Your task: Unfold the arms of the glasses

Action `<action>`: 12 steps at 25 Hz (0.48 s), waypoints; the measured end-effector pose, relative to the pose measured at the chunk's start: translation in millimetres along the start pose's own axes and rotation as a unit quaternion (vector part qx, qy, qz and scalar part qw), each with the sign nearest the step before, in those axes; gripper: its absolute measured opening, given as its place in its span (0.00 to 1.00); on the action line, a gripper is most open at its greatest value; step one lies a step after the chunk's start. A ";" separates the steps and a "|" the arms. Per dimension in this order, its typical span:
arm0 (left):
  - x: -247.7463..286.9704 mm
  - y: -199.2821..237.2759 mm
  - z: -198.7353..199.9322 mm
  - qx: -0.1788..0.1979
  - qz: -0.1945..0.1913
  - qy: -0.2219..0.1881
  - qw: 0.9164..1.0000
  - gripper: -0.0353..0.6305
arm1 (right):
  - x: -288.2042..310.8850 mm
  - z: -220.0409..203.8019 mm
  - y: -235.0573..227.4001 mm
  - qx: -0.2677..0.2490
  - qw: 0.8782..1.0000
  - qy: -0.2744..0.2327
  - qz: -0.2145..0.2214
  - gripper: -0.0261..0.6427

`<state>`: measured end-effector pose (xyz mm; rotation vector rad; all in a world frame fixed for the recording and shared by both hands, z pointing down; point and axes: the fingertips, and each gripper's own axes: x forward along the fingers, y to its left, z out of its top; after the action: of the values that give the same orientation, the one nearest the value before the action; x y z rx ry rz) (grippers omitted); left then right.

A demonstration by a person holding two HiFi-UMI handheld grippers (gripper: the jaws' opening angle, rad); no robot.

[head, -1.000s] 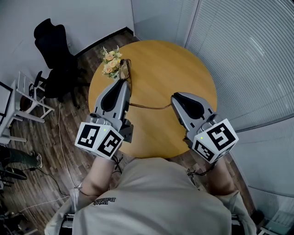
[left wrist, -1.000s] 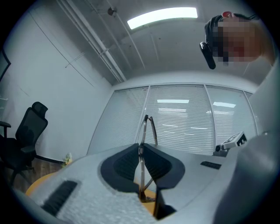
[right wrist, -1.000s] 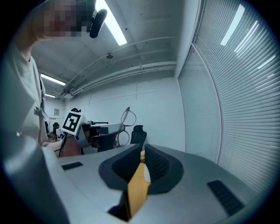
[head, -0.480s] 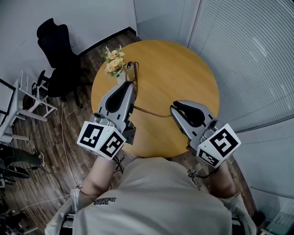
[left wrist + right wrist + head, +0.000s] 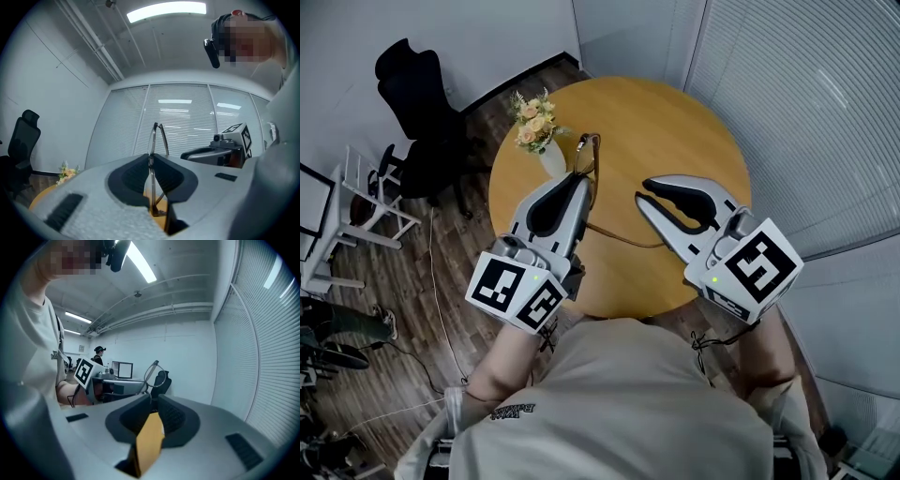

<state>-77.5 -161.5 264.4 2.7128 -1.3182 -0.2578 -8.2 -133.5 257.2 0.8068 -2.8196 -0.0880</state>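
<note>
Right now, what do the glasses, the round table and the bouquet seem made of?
Glasses: probably metal, since the frame is thin, wiry, slightly shiny.
Table: wood or wood-look laminate, smooth, evenly honey-coloured, faint sheen.
Bouquet: pale blooms in a white vase; real or artificial, too small to tell.

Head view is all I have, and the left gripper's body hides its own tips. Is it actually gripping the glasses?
Observer: Yes. In the left gripper view the left gripper has its jaws closed on the glasses, with the frame pinched edge-on between them.
Operator: And the right one, is anything in it?
Observer: No. In the right gripper view the right gripper has its jaws slightly apart. Only the table shows through the gap, and the glasses sit beyond its tips.
</note>
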 end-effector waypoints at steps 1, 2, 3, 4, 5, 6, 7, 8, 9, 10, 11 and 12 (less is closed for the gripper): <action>0.8 -1.8 -1.5 0.001 -0.003 0.002 1.000 0.12 | 3.9 -2.0 1.6 -0.004 1.000 0.011 0.012 0.10; 1.2 -3.6 -2.9 0.002 -0.006 0.005 1.000 0.12 | 7.6 -4.2 4.7 -0.009 0.999 0.023 0.026 0.12; 1.2 -5.3 -4.2 0.004 -0.009 0.007 1.000 0.12 | 11.1 -7.0 8.9 -0.014 0.998 0.035 0.042 0.15; 0.8 -7.0 -5.4 0.005 -0.012 0.010 1.000 0.12 | 14.4 -10.3 13.5 -0.020 0.997 0.047 0.057 0.18; 0.3 -8.4 -6.3 0.006 -0.015 0.012 1.000 0.12 | 17.4 -14.1 17.9 -0.025 0.995 0.059 0.071 0.18; -0.2 -9.8 -6.7 0.007 -0.016 0.013 1.000 0.12 | 20.0 -17.9 21.8 -0.029 0.994 0.070 0.082 0.18; -0.6 -11.1 -6.9 0.008 -0.018 0.013 1.000 0.12 | 22.3 -21.6 25.4 -0.031 0.992 0.080 0.091 0.18; -0.5 -12.3 -7.2 0.009 -0.019 0.014 1.000 0.12 | 24.6 -24.6 28.7 -0.030 0.991 0.088 0.098 0.18; 0.0 -13.4 -7.7 0.010 -0.019 0.015 1.000 0.12 | 27.1 -26.8 31.7 -0.030 0.990 0.094 0.105 0.18; 0.8 -14.3 -8.7 0.011 -0.020 0.016 1.000 0.12 | 29.8 -28.8 34.2 -0.029 0.988 0.098 0.111 0.18; 1.6 -15.1 -10.1 0.012 -0.021 0.018 1.000 0.12 | 32.8 -31.4 36.6 -0.029 0.987 0.104 0.118 0.18; 2.0 -15.8 -11.6 0.014 -0.022 0.020 0.999 0.12 | 35.7 -34.4 39.2 -0.031 0.986 0.110 0.124 0.18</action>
<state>-61.8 -153.1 272.8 2.7571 -1.2625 -0.1901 -50.7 -119.2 301.7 0.4191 -2.6657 -0.0446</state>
